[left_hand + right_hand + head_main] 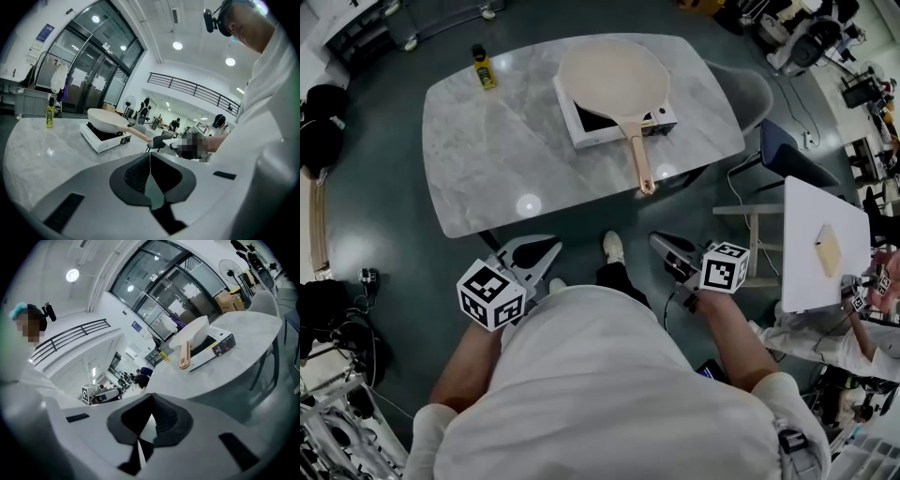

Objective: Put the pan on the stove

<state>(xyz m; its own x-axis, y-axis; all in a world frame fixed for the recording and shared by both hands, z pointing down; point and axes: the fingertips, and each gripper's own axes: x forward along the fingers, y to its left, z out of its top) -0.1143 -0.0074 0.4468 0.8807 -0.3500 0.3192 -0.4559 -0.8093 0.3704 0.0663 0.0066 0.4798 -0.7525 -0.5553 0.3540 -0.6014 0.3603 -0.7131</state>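
The pan (614,80) sits on the stove (581,127), handle pointing my way, a yellow bottle (484,67) well left of the stove and a grey chair (750,89) right of it, while my left tongs (547,250) and right tongs (660,243), both pinched shut on nothing, hang well short of the stove, bare table (487,159) between.

The left and middle of the tabletop (487,159) lie bare, so the way in over its near edge is open there, with only a small yellow bottle (483,67) standing well off at the far left corner. On the right, the stove (581,127) with the pan (614,75) on it takes up the far side. The pan's handle (639,155) juts back as far as the near edge and bars a low pass across that part, while a grey chair (750,89) stands just beyond the tabletop's right edge.
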